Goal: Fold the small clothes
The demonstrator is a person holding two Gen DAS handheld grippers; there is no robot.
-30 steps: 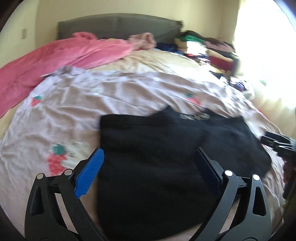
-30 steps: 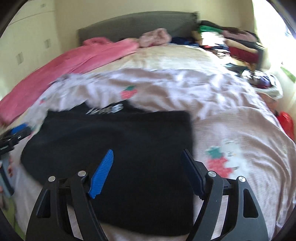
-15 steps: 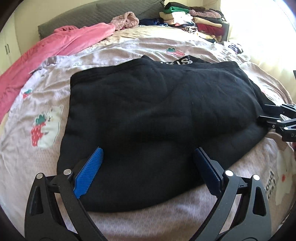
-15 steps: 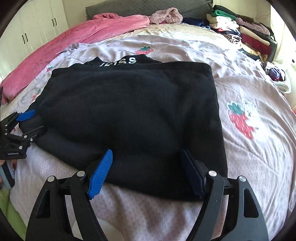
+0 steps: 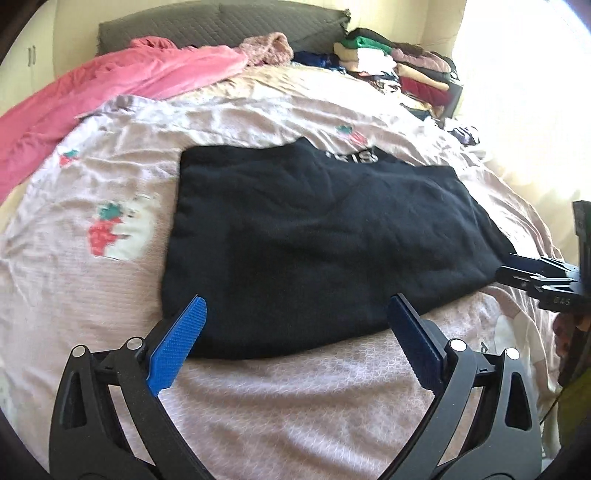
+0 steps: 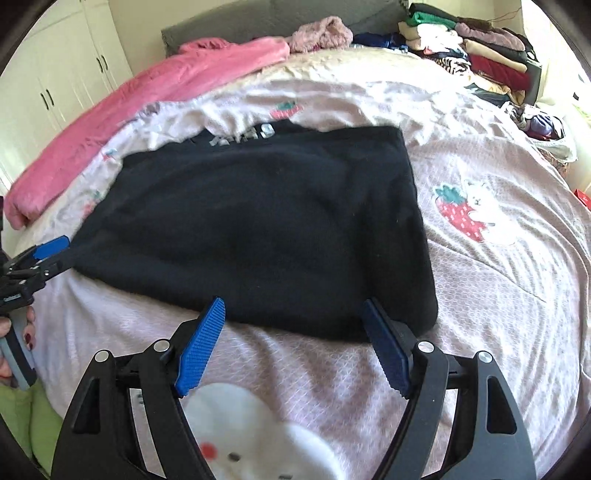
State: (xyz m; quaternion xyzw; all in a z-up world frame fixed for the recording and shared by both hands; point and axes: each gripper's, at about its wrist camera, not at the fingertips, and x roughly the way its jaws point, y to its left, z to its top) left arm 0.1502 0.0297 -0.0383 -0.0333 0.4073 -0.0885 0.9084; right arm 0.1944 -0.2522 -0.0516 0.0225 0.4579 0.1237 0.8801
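A black garment (image 5: 317, 236) with white lettering at its far edge lies folded flat on the pink strawberry-print bed cover (image 5: 110, 184). It also shows in the right wrist view (image 6: 266, 225). My left gripper (image 5: 295, 314) is open and empty, just before the garment's near edge. My right gripper (image 6: 293, 317) is open and empty at the near edge on the other side. The right gripper also shows at the right of the left wrist view (image 5: 535, 277), and the left gripper at the left of the right wrist view (image 6: 33, 258).
A pink blanket (image 5: 110, 85) lies along the far left of the bed. A stack of folded clothes (image 5: 402, 70) stands at the far right corner by the grey headboard (image 5: 221, 22). White wardrobe doors (image 6: 55, 85) are at the left.
Both grippers have pulled back toward the near edge of the bed, from over the garment to just before its near edge. Both stay open. The garment lies still.
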